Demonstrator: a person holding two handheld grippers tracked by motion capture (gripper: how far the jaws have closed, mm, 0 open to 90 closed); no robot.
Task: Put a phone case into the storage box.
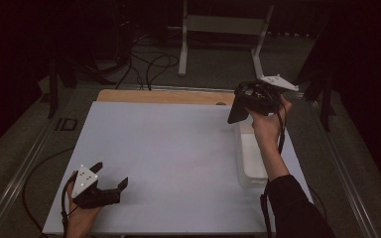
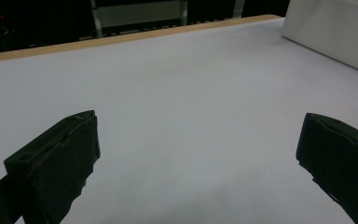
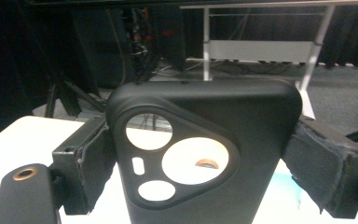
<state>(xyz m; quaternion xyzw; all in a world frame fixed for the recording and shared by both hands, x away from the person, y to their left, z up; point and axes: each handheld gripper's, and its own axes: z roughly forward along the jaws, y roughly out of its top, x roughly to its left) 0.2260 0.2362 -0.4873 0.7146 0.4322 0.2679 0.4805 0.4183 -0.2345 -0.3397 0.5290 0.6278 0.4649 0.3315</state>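
White table point(image 1: 178, 148); right claw point(image 3: 200, 154) clamps black phone case point(image 3: 205, 140), cutouts visible close-up; left claw point(image 1: 111, 181) gapes, holding nothing.

In the right gripper view, the black phone case point(image 3: 205, 154) is cut off by the bottom edge, and its side edges sit hidden behind the pads of the right tongs point(image 3: 200, 158). In the left gripper view, the white bin point(image 2: 331, 32) runs off the upper right corner. The bin's inside is too dim to read in the high view.
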